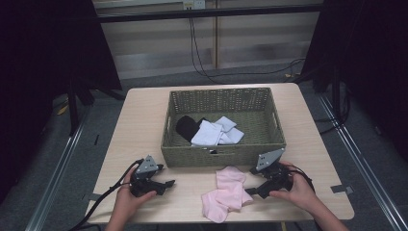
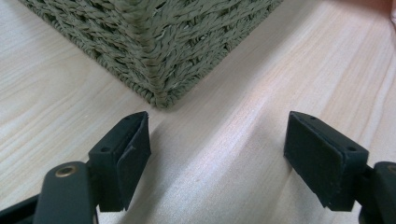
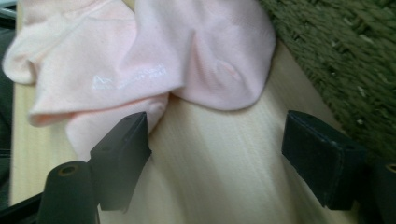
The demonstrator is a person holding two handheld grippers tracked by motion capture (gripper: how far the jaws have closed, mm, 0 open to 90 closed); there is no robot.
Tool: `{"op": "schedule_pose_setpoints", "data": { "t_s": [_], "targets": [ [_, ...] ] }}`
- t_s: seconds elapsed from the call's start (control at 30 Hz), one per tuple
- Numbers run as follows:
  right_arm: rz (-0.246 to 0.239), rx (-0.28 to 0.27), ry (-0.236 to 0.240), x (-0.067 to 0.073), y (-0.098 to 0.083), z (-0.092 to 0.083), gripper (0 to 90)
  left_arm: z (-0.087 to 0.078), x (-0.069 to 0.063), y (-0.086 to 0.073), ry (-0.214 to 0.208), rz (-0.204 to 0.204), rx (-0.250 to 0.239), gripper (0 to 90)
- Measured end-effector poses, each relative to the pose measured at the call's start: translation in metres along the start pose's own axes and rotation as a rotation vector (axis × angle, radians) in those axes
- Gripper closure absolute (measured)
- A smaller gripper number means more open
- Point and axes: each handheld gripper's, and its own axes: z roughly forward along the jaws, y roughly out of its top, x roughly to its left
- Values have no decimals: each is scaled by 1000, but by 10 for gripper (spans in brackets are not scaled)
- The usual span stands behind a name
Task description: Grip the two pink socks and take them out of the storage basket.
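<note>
Two pink socks (image 1: pixel 226 193) lie in a loose pile on the table in front of the green woven basket (image 1: pixel 269 144). My right gripper (image 1: pixel 251 185) sits low at the pile's right edge, jaws open and pointing left at the socks. In the right gripper view the pink socks (image 3: pixel 140 60) lie just beyond the open jaws, one fold touching the left fingertip (image 3: pixel 133 135); bare table lies between the pads. My left gripper (image 1: pixel 166 185) rests open on the table at the front left, facing the basket's corner (image 2: pixel 156 70), with nothing between its jaws.
Inside the basket lie white socks (image 1: pixel 216 132) and a black sock (image 1: pixel 186 126). The wooden table (image 1: pixel 139 125) ends close in front of both hands. Dark curtains and cables stand beyond the far edge.
</note>
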Motion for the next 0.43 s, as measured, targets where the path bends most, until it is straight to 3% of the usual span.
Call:
{"op": "schedule_pose_setpoints", "data": {
  "t_s": [0.07, 0.2, 0.43],
  "targets": [
    [-56, -15, -46, 1, -5, 1, 189, 0, 0, 0, 0, 0, 0, 224],
    [-49, -76, -38, 0, -12, 2, 179, 0, 0, 0, -1, -2, 1, 224],
    [-40, -100, -39, 0, -14, 3, 166, 0, 0, 0, -1, -1, 1, 223]
  ]
}}
